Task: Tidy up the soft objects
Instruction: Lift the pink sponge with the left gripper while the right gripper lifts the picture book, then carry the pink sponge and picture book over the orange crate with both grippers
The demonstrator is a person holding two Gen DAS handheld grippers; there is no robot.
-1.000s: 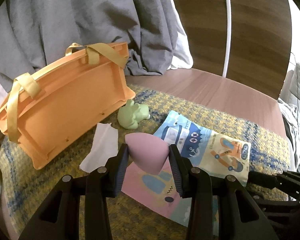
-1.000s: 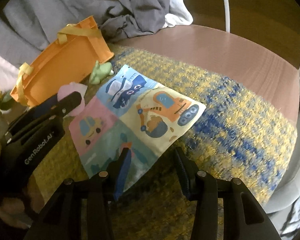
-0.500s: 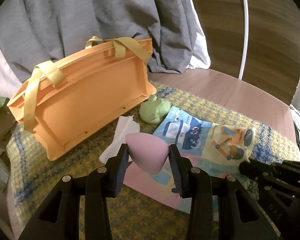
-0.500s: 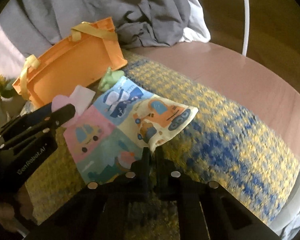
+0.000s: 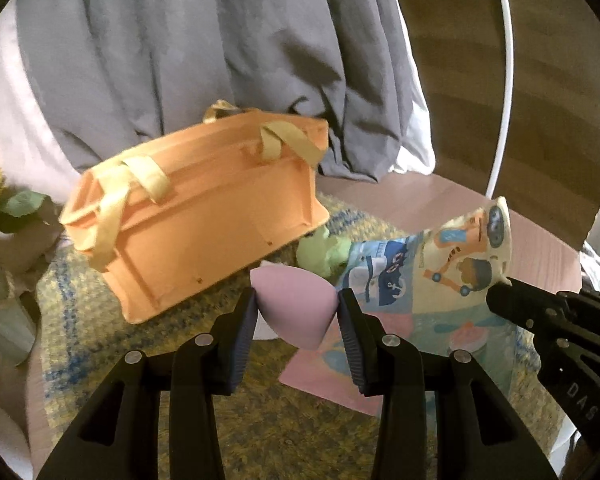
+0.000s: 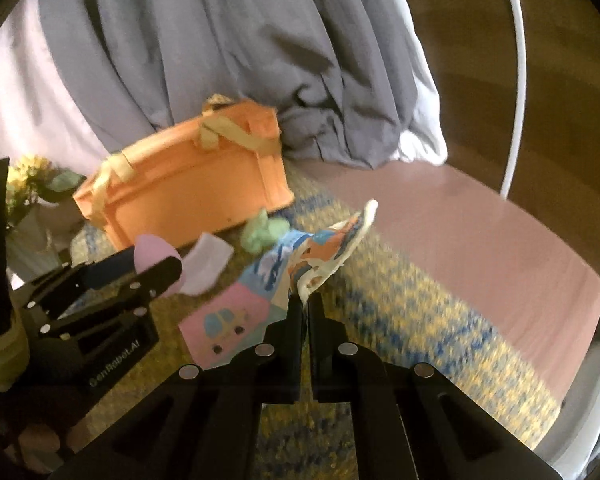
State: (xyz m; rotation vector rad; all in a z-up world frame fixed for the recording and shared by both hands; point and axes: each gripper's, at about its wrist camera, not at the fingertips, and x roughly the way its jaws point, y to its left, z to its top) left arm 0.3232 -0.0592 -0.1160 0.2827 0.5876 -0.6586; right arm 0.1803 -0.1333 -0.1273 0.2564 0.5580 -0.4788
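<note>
On yellow-blue mat (image 5: 100, 344), left wrist view: left gripper (image 5: 297, 312) clamped on pink sponge (image 5: 294, 304), held above mat. Orange bag (image 5: 204, 224) tipped on side behind; green frog toy (image 5: 322, 250) just beside bag's lower corner. Cloth book (image 5: 432, 276) lifted at one corner, pictures facing camera, right gripper (image 5: 496, 294) at its edge.

Right wrist view: right gripper (image 6: 305, 300) pinched shut on cloth book (image 6: 300, 268) corner, book seen edge-on. White cloth scrap (image 6: 206, 262) on mat, barely visible in other view. Yellow flowers (image 6: 26, 180) at left. Grey fabric (image 6: 228, 52) behind.
</note>
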